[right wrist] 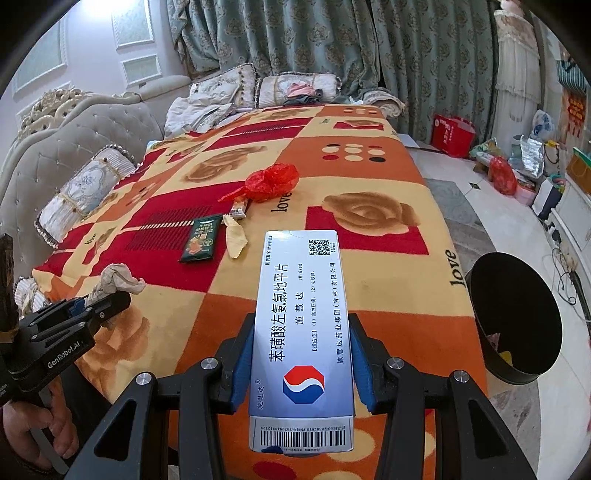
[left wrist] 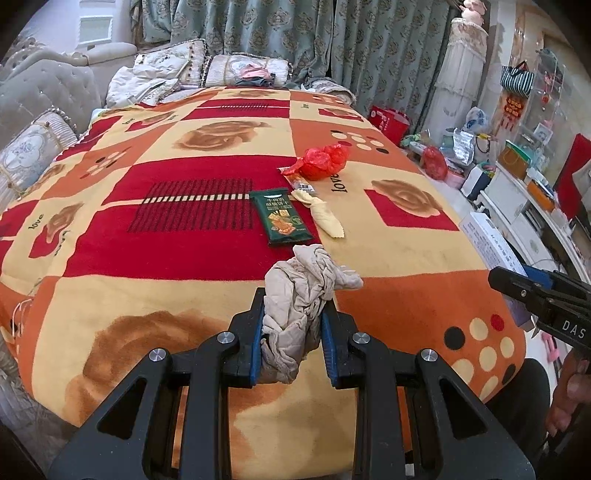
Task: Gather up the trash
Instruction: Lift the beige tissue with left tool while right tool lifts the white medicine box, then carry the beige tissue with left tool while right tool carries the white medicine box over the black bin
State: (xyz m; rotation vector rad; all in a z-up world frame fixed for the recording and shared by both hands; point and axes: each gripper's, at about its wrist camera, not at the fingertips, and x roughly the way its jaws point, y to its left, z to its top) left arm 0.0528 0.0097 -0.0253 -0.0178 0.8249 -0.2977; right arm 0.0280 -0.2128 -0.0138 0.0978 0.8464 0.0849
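A low table draped in a red, orange and cream blanket (left wrist: 155, 206) fills both views, with a tufted grey sofa (right wrist: 74, 147) at about nine o'clock and patterned green curtains (left wrist: 288, 33) at twelve o'clock. The left gripper (left wrist: 293, 310) pinches a crumpled beige tissue (left wrist: 303, 291) between its blue pads, the wad bulging above the jaws. The right gripper (right wrist: 301, 354) clamps a long white and blue medicine box (right wrist: 303, 332) by its two long sides, the box pointing away over the table. More trash lies on the blanket ahead of the left gripper, toward twelve o'clock: a dark green snack packet (left wrist: 280, 216), a pale yellow wrapper (left wrist: 325, 216) just beside it at its three o'clock, a small printed wrapper (left wrist: 301, 182) beyond that, and a scrunched red plastic bag (left wrist: 325, 160) touching it. From the right wrist view, a black bin (right wrist: 517, 321) stands off the table edge at three o'clock, open-mouthed, with something pale and yellow inside that may be scrap, though it is too dim to tell. Nothing lies between the medicine box and the bin. A red gift bag (right wrist: 452, 136) and cluttered shelves sit on the floor farther off at about two o'clock. A person's hand (right wrist: 40, 424) grips the left gripper's handle at eight o'clock.
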